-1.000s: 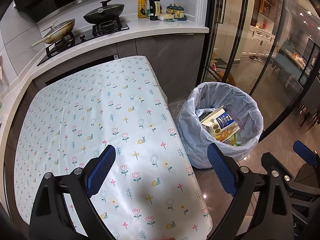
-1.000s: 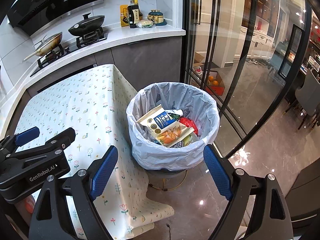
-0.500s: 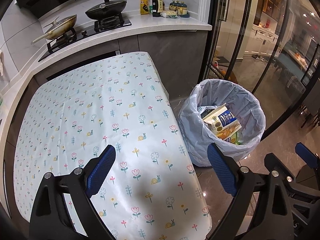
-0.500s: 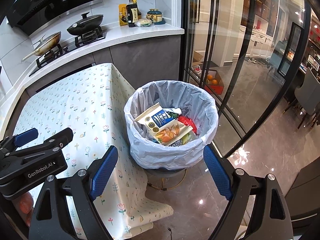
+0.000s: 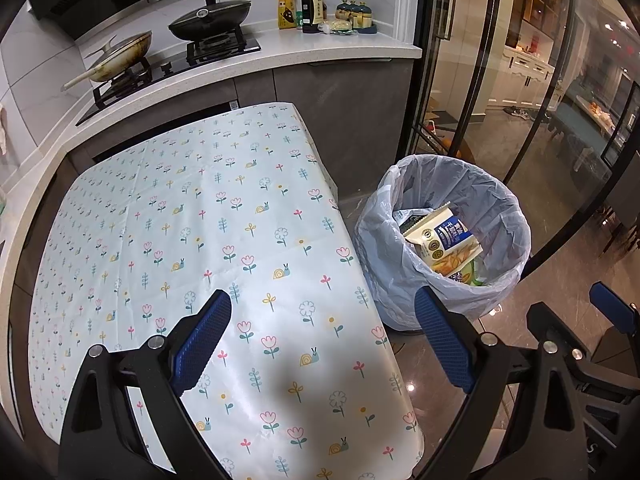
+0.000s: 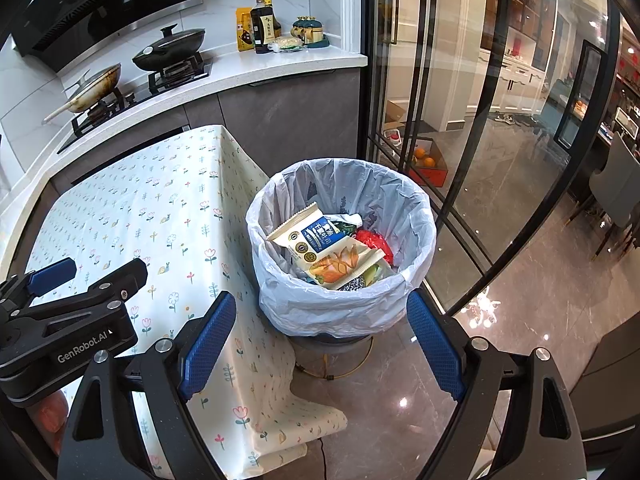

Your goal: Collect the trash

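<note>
- Judging from how things lie, the collecting looks all but finished: the desk under the pale flower-and-snail patterned cloth (image 5: 224, 216), which fills the left and centre of the left wrist view, shows no wrapper or scrap on any visible part.
- The trash sits in the round bin lined with a translucent white plastic bag (image 6: 340, 304), centre of the right wrist view, on the floor just beside the desk's edge.
- On top lies a cream snack packet with a blue label (image 6: 324, 248), with a crumpled red wrapper (image 6: 376, 242) beside it to the right.
- The left gripper (image 5: 324, 344) has its jaws wide, nothing between them, over the near desk.
- The right gripper (image 6: 320, 340) likewise stands wide and empty, at the bin's near rim.
- What is left, if anything, lies outside both views.
</note>
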Tool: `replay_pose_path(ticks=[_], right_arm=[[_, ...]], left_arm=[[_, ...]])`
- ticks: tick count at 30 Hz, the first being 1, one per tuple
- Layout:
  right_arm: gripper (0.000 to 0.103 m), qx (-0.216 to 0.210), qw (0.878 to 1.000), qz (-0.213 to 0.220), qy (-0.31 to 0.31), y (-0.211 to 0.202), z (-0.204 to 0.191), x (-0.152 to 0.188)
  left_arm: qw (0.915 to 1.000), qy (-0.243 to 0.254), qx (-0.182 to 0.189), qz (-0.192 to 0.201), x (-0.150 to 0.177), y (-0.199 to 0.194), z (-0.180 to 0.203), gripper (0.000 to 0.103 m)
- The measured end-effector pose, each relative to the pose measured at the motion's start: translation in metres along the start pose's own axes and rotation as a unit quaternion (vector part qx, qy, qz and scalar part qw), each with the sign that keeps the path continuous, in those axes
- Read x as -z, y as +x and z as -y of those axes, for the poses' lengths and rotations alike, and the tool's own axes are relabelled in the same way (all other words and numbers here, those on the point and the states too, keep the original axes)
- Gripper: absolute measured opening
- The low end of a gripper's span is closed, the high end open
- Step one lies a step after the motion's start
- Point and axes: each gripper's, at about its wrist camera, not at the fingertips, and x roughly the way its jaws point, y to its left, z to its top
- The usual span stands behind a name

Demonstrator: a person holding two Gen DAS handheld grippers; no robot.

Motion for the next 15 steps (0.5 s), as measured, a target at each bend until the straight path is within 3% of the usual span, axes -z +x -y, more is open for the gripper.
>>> replay_pose_path(ticks=[15], right_arm=[[0.086, -0.001, 1.000, -0.003, 0.006, 0.0007, 0.0038, -0.0012]], left_arm=[[1.0000, 0.002, -0.001, -0.002, 0.0023, -0.0003, 0.0022, 0.089]])
